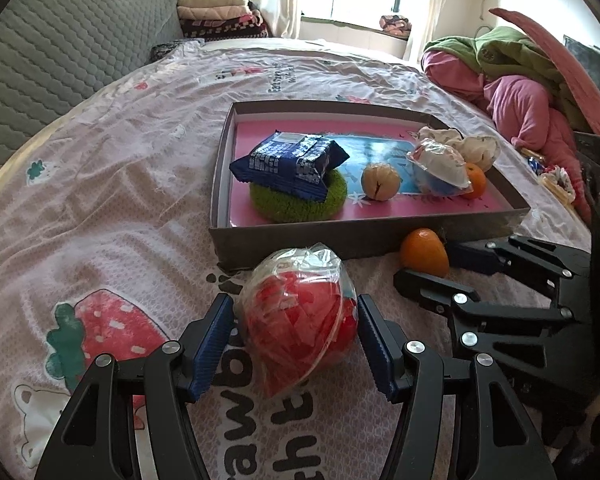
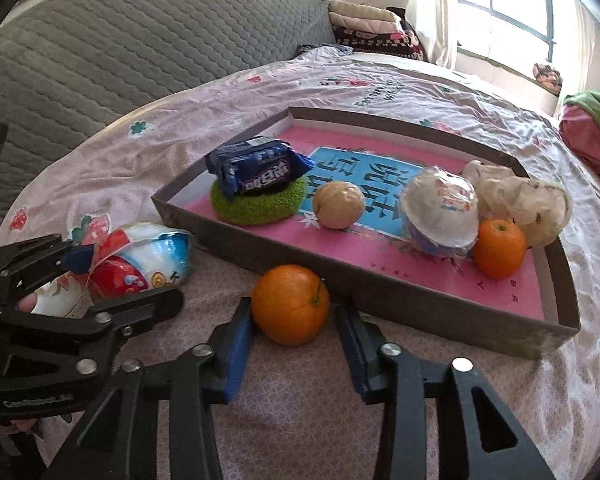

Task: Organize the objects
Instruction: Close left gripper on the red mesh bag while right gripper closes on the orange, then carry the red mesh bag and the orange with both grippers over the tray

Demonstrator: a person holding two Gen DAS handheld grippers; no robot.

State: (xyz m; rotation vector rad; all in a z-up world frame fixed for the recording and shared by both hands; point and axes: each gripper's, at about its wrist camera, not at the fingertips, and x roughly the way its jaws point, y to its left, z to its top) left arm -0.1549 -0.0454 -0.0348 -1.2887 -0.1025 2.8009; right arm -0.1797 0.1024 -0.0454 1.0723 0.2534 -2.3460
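Both hand-held grippers point down at the bed, each with one thing between its fingers. On the right hand-held gripper (image 2: 294,346) the blue pads stand on either side of a loose orange (image 2: 290,303); the left pad seems to touch the peel, while a thin gap shows at the right pad, so I judge it is closing but not yet grasping. This orange lies straight ahead of the fingers, on the bedsheet (image 2: 100,168), just beside the near wall of the shallow cardboard box (image 2: 380,298). It is round, so it has no long axis to follow.

Spread wide, the left hand-held gripper (image 1: 296,344) is released around a red snack in clear wrapper (image 1: 300,316), and its pads stand apart from the plastic. The snack also lies on the sheet before the box's near wall, its longer side running away from the fingers.

Inside the box are a blue cookie pack (image 2: 256,170) on a green scrubber (image 2: 260,204), a peeled fruit (image 2: 339,205), a white wrapped snack (image 2: 440,208) and a second orange (image 2: 499,249). I read "GenRobot.AI" on the left gripper body and part of "Strawberry" on the sheet. Chinese characters on the box floor and the pack are not clear to me.
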